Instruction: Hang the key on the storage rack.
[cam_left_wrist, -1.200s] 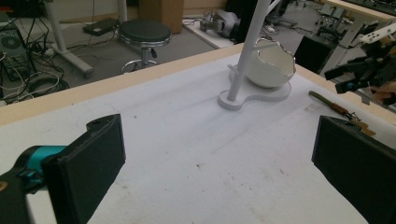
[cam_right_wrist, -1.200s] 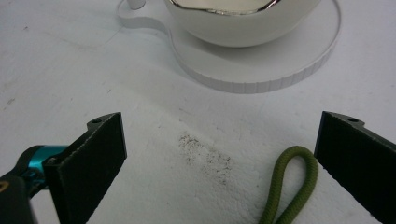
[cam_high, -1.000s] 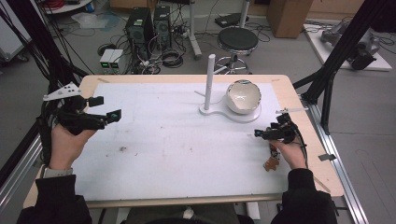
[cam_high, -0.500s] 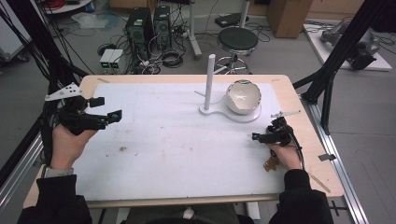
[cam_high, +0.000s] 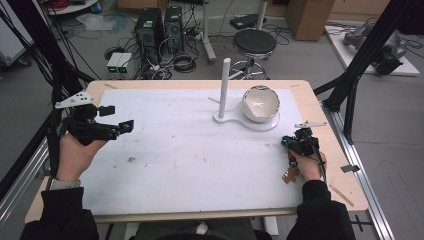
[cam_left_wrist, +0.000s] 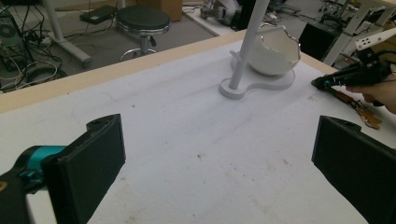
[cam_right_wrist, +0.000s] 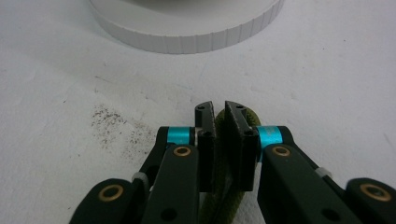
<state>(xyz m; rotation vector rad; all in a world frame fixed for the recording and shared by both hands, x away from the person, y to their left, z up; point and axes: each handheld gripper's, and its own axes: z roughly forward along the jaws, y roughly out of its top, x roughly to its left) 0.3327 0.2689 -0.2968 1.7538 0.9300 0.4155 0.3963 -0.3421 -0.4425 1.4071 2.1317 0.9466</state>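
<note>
My right gripper (cam_right_wrist: 218, 109) is shut on an olive green cord (cam_right_wrist: 252, 116) that runs back between its jaws, low over the white mat. In the high view the right gripper (cam_high: 289, 143) sits at the mat's right edge, just in front of the white stand's base (cam_high: 235, 121). A brown tag (cam_high: 290, 175) lies under that hand. The stand carries a tall post (cam_high: 224, 85) and a white, jagged-rimmed bowl (cam_high: 260, 103). My left gripper (cam_high: 117, 118) hovers open over the left of the mat with nothing between its jaws (cam_left_wrist: 219, 140).
A white mat (cam_high: 190, 165) covers most of the wooden table (cam_high: 330, 125). Dark specks mark the mat near the left hand (cam_high: 131, 160). Black frame struts (cam_high: 350, 85) rise at both sides. A stool and computers stand on the floor beyond the far edge.
The right gripper has shifted slightly near the stand's base, still shut on the cord. The left gripper has held its place, open.
</note>
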